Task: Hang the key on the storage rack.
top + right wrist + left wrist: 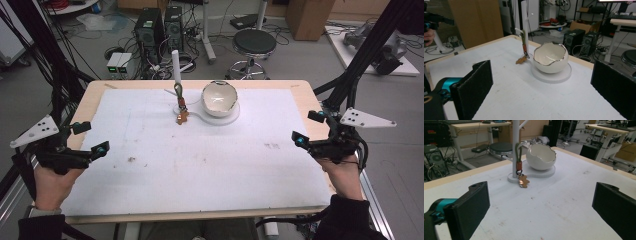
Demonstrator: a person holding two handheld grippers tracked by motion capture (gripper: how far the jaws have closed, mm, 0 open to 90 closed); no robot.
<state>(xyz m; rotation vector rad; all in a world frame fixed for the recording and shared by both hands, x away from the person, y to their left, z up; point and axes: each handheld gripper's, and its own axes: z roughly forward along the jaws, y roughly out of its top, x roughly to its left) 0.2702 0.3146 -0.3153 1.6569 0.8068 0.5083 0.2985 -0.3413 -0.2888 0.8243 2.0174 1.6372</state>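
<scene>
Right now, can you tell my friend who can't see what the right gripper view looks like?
A white eggshell-shaped bowl with a jagged silvery rim sits on a round white base on the white table. Left of it, a keychain hangs from a white stand. The open right gripper frames the scene, holding nothing.

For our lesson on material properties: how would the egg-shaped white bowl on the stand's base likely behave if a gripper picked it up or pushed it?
The egg-shaped bowl looks like glazed ceramic, so probably rigid, slippery and fairly heavy for its size. Its jagged, thin-looking rim may chip if squeezed or knocked. Its rounded underside on the flat white base suggests that it could rock or roll when pushed.
</scene>
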